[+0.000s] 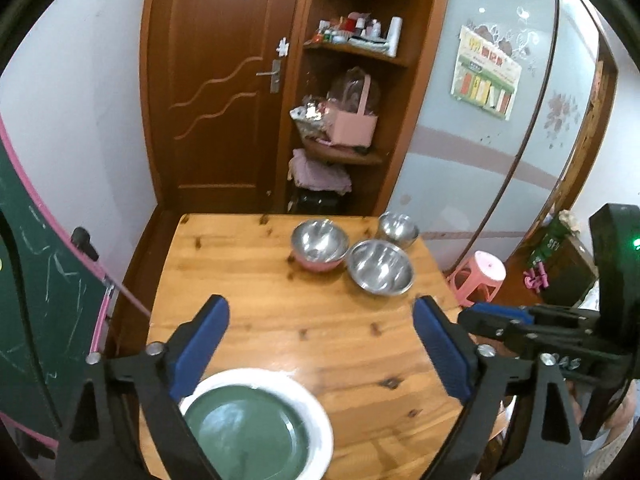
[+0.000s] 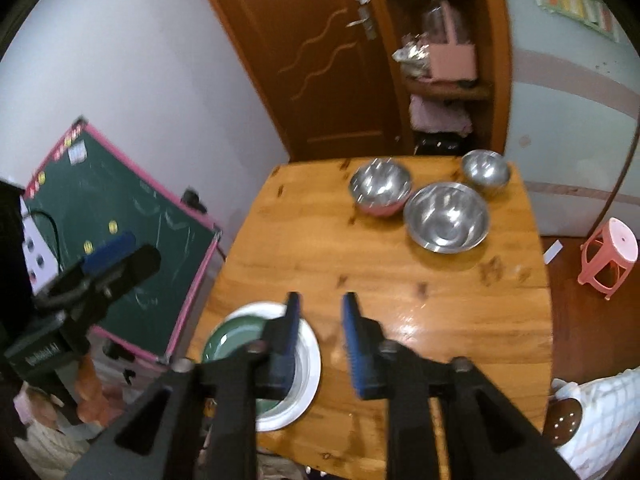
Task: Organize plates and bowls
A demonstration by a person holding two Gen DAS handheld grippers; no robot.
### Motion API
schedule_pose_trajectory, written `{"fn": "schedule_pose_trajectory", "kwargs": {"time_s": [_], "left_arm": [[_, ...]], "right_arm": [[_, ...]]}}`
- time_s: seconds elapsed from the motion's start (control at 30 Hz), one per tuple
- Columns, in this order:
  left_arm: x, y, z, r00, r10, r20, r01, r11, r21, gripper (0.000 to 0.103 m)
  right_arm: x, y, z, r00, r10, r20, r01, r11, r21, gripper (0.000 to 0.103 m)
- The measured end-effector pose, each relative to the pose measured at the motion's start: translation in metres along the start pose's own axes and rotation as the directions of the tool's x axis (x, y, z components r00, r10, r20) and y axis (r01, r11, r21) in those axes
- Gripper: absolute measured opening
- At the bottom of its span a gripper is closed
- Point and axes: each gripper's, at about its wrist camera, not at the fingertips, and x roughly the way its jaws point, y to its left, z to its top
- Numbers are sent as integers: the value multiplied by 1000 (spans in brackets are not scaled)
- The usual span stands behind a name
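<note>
Nesting green plate (image 1: 244, 428) atop white plate (image 1: 316, 412)

Three steel bowls (image 2: 446, 216), two stacked plates (image 2: 308, 360), one table (image 2: 440, 300), one pink stool (image 2: 610, 256).

Warm indoor light lay evenly over both views, with white glare on the wooden table (image 2: 420, 320) and bright glints in the steel bowls (image 1: 380, 266). The right wrist view was smeared with blur. Fisheye distortion bowed walls toward black corners.
</note>
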Motion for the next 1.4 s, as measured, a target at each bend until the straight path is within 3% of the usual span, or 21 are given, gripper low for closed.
{"fn": "schedule_pose_trajectory", "kwargs": {"time_s": [0.13,0.3,0.43,0.5,0.63,0.83,1.07,1.4], "left_arm": [[-2,-16,26,999,-8,31,9,999,-35,100],[5,-38,56,998,-11,65,13,999,-35,102],[38,-55,76,999,-17,40,18,999,-26,102],[60,-61,80,1000,-16,15,17,999,-38,102],[120,-69,80,998,-32,-54,27,996,-82,102],[206,-71,65,990,-28,-137,12,993,-119,102],[304,-58,43,963,31,-269,-68,989,-128,101],[373,-48,22,918,19,-395,-76,989,-128,97]], "right_arm": [[-41,-14,21,994,-44,104,45,999,-10,39],[-74,-29,43,977,-87,192,93,995,-23,59],[-90,-46,63,952,-164,259,176,984,-22,72],[-88,-55,72,947,-186,261,197,980,-18,73],[-63,-84,89,944,-247,217,254,967,-2,74],[1,-134,103,953,-295,62,293,955,40,73],[83,-183,109,954,-285,-89,294,951,101,73],[174,-220,98,933,-261,-248,303,942,145,61]]}}
